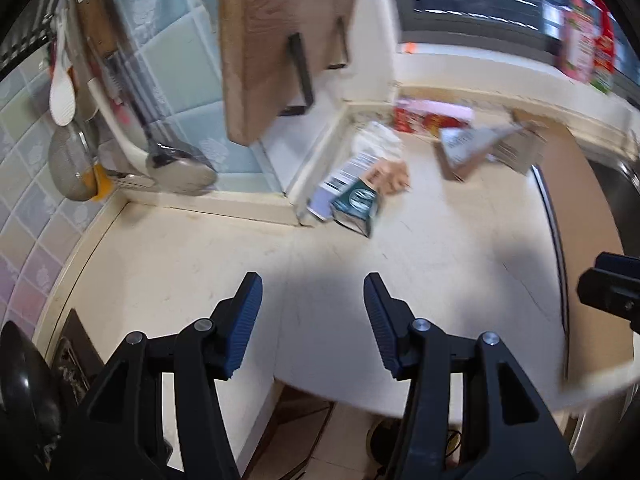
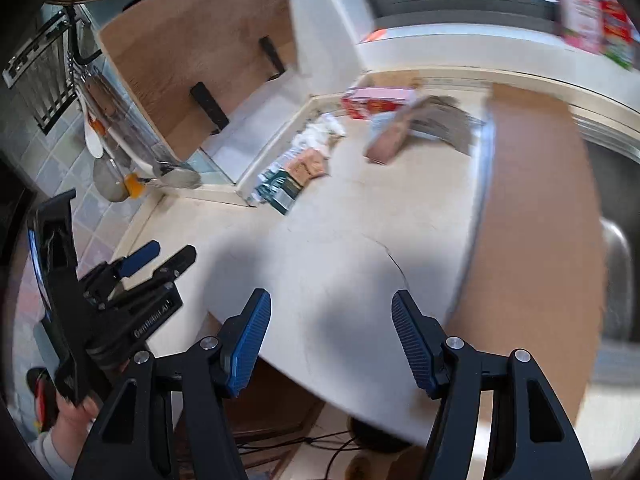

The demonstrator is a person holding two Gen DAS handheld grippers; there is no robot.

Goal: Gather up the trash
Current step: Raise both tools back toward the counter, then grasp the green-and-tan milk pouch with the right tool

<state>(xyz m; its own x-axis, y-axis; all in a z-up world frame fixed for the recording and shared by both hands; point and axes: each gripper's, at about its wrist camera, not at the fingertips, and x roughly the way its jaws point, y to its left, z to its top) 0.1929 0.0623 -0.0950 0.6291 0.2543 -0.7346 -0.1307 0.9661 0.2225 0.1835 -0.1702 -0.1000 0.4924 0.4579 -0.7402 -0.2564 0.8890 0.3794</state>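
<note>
Trash lies at the back of a cream counter point(image 1: 224, 280): a flattened green-and-white carton point(image 1: 354, 192) with a crumpled white wrapper point(image 1: 380, 140) behind it, a red-and-pink box point(image 1: 432, 118) against the back ledge, and a torn cardboard packet point(image 1: 480, 148) to its right. The same carton point(image 2: 282, 188), red box point(image 2: 374, 102) and cardboard packet point(image 2: 416, 124) show in the right wrist view, blurred. My left gripper point(image 1: 314, 308) stands open over the bare front of the counter, nothing between its fingers. My right gripper point(image 2: 332, 324) is open too, near the counter's front edge. The left gripper point(image 2: 158, 256) appears at its left, held by a hand point(image 2: 74, 416).
A wooden board point(image 1: 280, 44) leans against the wall at the back. Ladles and a strainer point(image 1: 72, 164) hang on the tiled wall at left. A brown board point(image 2: 536, 248) and a steel sink point(image 2: 618, 280) lie to the right. A dark pan point(image 1: 24, 392) is at lower left.
</note>
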